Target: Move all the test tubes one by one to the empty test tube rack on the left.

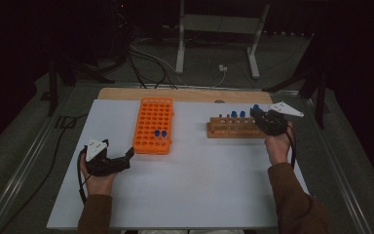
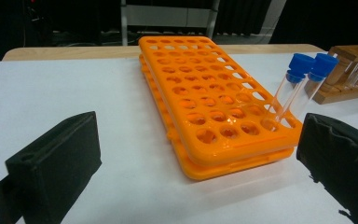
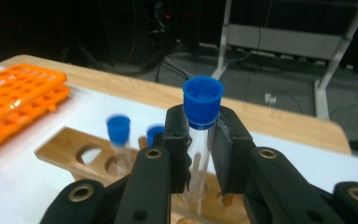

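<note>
Brown-sleeved forearms come in at the near edge of the white bench (image 1: 190, 190), each hand carrying a claw. On the near left, the left claw (image 1: 129, 155) rests low over the bench with its jaws spread wide and nothing between them; in the left gripper view its two black pads (image 2: 56, 163) stand well apart, framing bare bench. Just beyond it lies the orange tube rack (image 1: 154, 125), a flat grid of holes, with two blue-capped tubes (image 2: 298, 88) standing side by side in its near right corner, leaning slightly.

Farther right, well apart from the orange rack, sits the wooden tube rack (image 1: 231, 127), lying crosswise on the bench, with two capped tubes (image 1: 238, 115) upright in its back holes. At its right end the right claw (image 1: 257, 113) is clamped on a clear test tube (image 3: 199, 149) with a blue cap (image 3: 203, 101). In the right gripper view the jaws press on the glass just under the cap, the tube upright, its lower part above the wooden rack's holes. Beyond the bench, cables and a white metal frame (image 1: 219, 34) stand on the dark floor.
</note>
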Demonstrator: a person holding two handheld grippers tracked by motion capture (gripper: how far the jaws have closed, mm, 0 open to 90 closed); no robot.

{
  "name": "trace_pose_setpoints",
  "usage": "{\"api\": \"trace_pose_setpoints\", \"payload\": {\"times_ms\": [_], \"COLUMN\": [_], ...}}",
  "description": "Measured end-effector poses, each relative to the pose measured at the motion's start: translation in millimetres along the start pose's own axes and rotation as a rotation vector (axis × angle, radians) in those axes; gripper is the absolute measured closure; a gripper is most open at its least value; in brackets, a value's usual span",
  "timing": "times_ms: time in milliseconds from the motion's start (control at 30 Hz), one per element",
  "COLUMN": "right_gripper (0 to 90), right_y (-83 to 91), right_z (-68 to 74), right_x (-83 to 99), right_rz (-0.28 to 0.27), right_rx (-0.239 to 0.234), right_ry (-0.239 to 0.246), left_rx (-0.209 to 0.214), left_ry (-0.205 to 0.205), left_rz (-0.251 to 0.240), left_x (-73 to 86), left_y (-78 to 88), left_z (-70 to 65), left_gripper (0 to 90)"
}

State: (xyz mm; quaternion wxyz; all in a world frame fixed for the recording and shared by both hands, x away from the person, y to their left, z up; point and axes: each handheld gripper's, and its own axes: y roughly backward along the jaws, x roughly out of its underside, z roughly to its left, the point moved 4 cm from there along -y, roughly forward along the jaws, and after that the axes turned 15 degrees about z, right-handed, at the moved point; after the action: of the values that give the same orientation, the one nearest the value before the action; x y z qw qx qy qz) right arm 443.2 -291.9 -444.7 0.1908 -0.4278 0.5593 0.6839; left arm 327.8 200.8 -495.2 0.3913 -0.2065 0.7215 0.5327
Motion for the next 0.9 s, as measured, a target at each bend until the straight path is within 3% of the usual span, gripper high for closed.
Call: {"api": "trace_pose_setpoints", "payload": {"times_ms": [333,633,900], "right_gripper": [76.5,76.5,76.4], "right_y": [23.8,32.2,32.3], "right_z": [7.6,22.2,38.2], "right_x": [-11.7,1.7,13.3], "right_rz": [-0.044,-0.039,-0.026], "right_rx": [-0.016,-0.071,-0.147], "right_ry": [0.03,0.046,0.029], "left_rx": [0.001,-0.001,0.016], "left_ry": [-0.003,-0.004,-0.021], "left_rz": [0.001,-0.003,-0.028], "left_x": [0.1,-0.9,-11.1], "left_y": [-0.5,-0.5,5.1], "left_z": [-1.0,-4.0,-16.6], "left_gripper": [0.6,0.6,0.7]}}
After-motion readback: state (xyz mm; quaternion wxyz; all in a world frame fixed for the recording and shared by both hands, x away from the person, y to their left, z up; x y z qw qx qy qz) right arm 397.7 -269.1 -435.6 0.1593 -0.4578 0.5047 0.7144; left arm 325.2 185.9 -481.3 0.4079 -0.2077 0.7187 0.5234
